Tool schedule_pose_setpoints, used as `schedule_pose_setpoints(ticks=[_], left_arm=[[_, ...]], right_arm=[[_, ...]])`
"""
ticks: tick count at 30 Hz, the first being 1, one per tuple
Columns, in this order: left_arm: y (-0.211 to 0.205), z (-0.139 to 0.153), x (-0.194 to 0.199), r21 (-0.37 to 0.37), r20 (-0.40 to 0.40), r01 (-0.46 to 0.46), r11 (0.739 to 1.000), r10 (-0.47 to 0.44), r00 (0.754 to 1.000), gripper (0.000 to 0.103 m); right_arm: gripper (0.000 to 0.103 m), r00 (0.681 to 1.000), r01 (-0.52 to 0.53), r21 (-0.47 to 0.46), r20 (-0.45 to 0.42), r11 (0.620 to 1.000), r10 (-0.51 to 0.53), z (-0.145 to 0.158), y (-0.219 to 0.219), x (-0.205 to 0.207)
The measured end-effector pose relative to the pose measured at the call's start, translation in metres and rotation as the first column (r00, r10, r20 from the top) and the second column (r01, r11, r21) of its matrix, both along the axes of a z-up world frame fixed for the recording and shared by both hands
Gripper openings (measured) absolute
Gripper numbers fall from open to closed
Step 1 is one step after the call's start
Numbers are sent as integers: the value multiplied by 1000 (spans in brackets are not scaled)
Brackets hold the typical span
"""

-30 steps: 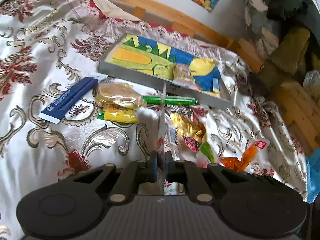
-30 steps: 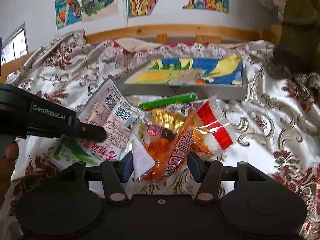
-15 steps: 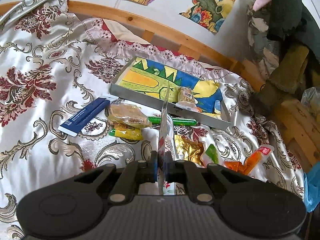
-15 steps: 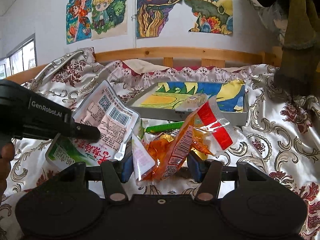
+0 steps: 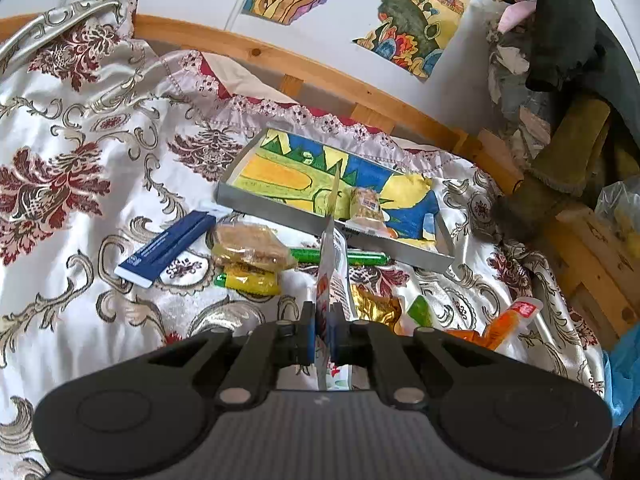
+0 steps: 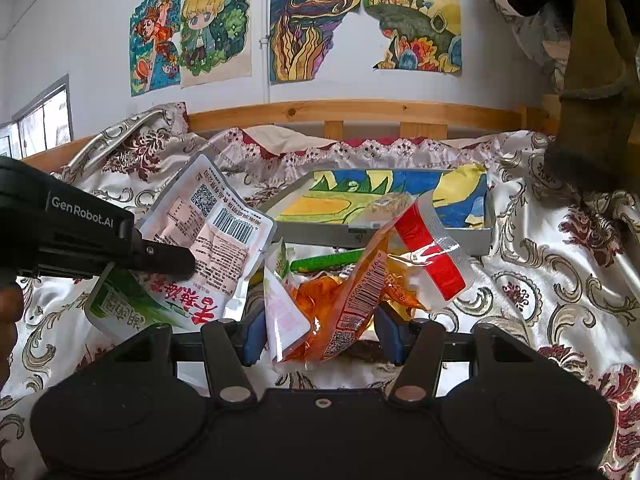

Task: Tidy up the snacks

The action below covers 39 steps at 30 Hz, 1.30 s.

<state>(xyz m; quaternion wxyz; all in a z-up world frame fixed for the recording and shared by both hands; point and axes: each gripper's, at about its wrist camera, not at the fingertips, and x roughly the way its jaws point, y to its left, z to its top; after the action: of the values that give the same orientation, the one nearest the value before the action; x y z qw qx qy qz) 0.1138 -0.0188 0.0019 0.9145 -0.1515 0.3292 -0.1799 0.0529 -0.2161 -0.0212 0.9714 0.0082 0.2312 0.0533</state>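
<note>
Left gripper (image 5: 321, 338) first: its jaws are pressed tight on a white snack packet (image 5: 332, 248), which I see edge-on from my left wrist camera, standing upright between the blue pads and rising in front of the tray. From the right wrist view the same packet (image 6: 208, 232) shows its printed back — barcode, QR code, red lettering, green lower corner — held clear of the bedspread by the black finger (image 6: 160, 258) of that left tool.

Moving rightward across the patterned bedspread (image 5: 72, 184), I note a blue carton (image 5: 166, 249) lying flat, then a clear pack of brown biscuits (image 5: 250, 245) resting on a yellow pack (image 5: 250, 282), and a green stick (image 5: 360, 257) just in front of the tray's near wall. A shallow grey tray (image 5: 280, 216) with a bright painted floor holds one small clear snack pack (image 5: 366, 205).

Right gripper (image 6: 320, 338): its jaws stand partly apart, closed on an orange-and-clear snack bag (image 6: 360, 292) with a red band at its top, which bulges upward between the pads — the bag fills the gap and hangs above the bedspread, near the tray (image 6: 400, 234).
</note>
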Motion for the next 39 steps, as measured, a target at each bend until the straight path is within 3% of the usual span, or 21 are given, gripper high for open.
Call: schedule_pose_setpoints(ticks=[8, 14, 22, 30, 39], left_arm=[[-6, 18, 36, -68, 0, 22, 997, -22, 1000, 6], [-25, 41, 85, -76, 84, 35, 996, -29, 996, 6], [-67, 41, 169, -63, 105, 54, 997, -47, 993, 6], [-110, 12, 229, -49, 64, 107, 993, -104, 993, 6], [-121, -21, 246, -56, -20, 96, 994, -97, 995, 7]], right_arm=[[58, 999, -22, -9, 44, 1000, 22, 21, -12, 27], [58, 991, -42, -89, 121, 995, 53, 39, -34, 75], [58, 987, 18, -23, 159, 1000, -14, 33, -72, 158], [58, 991, 77, 38, 108, 996, -80, 6, -109, 213], [58, 992, 123, 58, -18, 991, -123, -31, -123, 235]])
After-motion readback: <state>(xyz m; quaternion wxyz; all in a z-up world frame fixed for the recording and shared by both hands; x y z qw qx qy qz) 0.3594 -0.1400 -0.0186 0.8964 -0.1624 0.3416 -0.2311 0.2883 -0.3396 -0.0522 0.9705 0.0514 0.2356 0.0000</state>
